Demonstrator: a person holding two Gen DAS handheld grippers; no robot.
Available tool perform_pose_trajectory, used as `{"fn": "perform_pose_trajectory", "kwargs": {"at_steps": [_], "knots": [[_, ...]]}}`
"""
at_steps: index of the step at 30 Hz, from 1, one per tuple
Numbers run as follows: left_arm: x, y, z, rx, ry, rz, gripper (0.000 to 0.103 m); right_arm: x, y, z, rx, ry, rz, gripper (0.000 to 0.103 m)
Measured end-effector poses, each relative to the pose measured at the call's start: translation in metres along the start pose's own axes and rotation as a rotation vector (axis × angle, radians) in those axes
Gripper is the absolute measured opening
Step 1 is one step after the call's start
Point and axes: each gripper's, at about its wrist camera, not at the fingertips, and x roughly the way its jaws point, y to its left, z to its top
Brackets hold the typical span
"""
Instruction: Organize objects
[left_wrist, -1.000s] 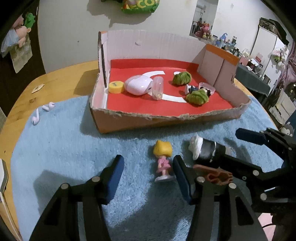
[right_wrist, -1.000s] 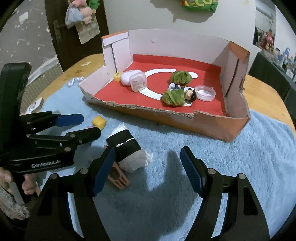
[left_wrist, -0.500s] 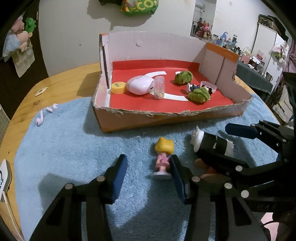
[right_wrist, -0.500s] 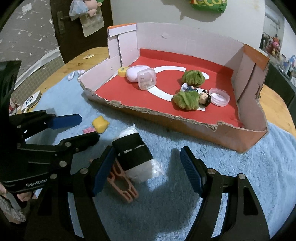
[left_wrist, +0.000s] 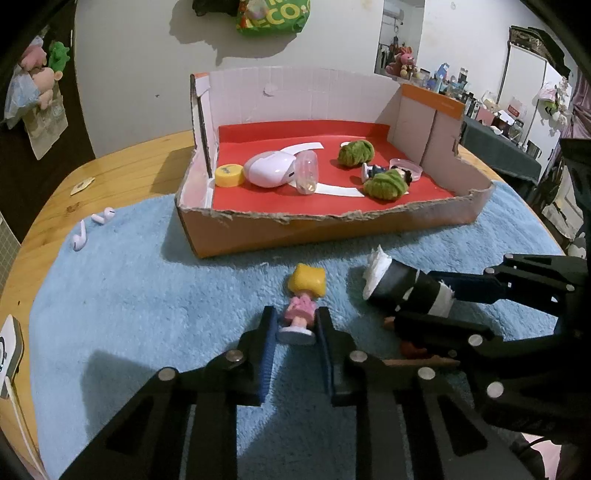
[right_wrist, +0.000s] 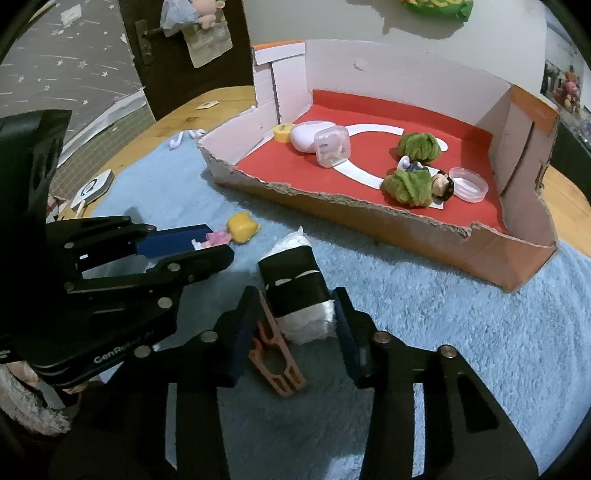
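A small doll (left_wrist: 304, 295) with yellow hair and a pink dress stands on the blue mat (left_wrist: 147, 314). My left gripper (left_wrist: 295, 334) is shut on its base, the jaws closing tight from both sides. To its right lies a black-wrapped white roll (right_wrist: 295, 291). My right gripper (right_wrist: 295, 321) has its jaws closing on it, and both pads touch its sides. An orange clip (right_wrist: 277, 362) lies under the roll by the left finger. The torn cardboard box (left_wrist: 332, 232) with a red floor sits just beyond both grippers.
The box holds a yellow cap (left_wrist: 229, 175), a white case (left_wrist: 269, 170), a clear case (left_wrist: 307, 177), two green balls (left_wrist: 386, 184), a small figure and a clear lid (left_wrist: 406, 168). Two earbuds (left_wrist: 79, 240) lie at the mat's left edge on the wooden table (left_wrist: 129, 166).
Both pairs of jaws have narrowed: the left one has come in onto the doll's base, the right one onto the roll. Neither hand has shifted much.
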Motion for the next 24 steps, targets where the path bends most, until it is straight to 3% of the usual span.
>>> {"fn": "perform_pose_trajectory", "kwargs": {"at_steps": [12, 24], "knots": [[0.0, -0.001, 0.0, -0.006, 0.004, -0.004, 0.022, -0.004, -0.009, -0.001, 0.048, -0.011, 0.023, 0.027], [0.002, 0.001, 0.004, -0.018, 0.007, -0.012, 0.021, 0.016, 0.003, 0.009, -0.033, -0.011, -0.072, 0.04]]}}
